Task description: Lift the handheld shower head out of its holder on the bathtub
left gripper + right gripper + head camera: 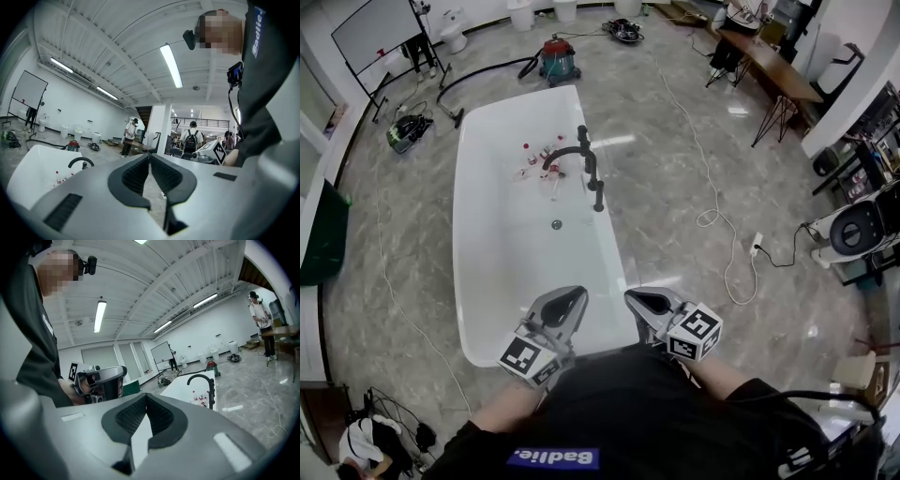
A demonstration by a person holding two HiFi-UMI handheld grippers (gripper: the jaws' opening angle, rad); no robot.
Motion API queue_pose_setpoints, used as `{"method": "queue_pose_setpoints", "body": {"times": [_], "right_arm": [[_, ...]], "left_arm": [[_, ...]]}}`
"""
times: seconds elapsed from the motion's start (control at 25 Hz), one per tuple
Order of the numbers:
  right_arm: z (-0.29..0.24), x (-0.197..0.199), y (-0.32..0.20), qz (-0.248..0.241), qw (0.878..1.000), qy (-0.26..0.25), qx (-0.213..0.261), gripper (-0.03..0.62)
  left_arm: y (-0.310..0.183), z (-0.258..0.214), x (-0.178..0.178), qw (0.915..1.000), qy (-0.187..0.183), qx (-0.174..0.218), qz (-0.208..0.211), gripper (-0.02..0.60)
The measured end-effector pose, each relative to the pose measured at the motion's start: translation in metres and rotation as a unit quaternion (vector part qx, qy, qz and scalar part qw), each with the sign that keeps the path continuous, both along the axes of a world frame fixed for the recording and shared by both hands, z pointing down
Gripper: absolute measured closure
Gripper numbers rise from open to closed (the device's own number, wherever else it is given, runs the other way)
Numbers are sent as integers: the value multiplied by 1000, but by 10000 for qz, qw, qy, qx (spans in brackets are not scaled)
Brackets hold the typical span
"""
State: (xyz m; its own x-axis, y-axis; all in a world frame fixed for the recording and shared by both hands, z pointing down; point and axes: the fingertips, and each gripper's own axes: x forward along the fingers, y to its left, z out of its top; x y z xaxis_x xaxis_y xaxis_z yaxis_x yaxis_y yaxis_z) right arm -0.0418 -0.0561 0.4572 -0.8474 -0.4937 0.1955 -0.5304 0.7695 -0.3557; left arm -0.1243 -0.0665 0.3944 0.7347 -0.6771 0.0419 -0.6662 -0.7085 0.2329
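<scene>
— What are your tongs doing?
— I am keeping both pinched shut on nothing, the left tongs (pixel 572 296) and the right tongs (pixel 643 298) hovering side by side over the near end of the white oval bathtub (pixel 483 234).
— And the shower head?
— The slim black handheld shower head (pixel 595 187) is resting at the tub's right rim, just beside the black arched faucet (pixel 565 152), well apart from my tongs, towards the far end.

Grey marble floor (pixel 661 234), whiteboard (pixel 375 33), wooden desk (pixel 773 66)
</scene>
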Motion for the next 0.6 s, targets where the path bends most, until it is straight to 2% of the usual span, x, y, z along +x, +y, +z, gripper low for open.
{"method": "queue_pose_setpoints", "body": {"times": [0.32,0.6], "right_arm": [[12,30,-39,-73,9999,-81,-127,591],[26,63,-57,60,9996,-115,-244,591]], "left_arm": [[-59,-1,25,9997,-143,20,-216,572],[-98,8,48,9994,-293,12,-180,523]]}}
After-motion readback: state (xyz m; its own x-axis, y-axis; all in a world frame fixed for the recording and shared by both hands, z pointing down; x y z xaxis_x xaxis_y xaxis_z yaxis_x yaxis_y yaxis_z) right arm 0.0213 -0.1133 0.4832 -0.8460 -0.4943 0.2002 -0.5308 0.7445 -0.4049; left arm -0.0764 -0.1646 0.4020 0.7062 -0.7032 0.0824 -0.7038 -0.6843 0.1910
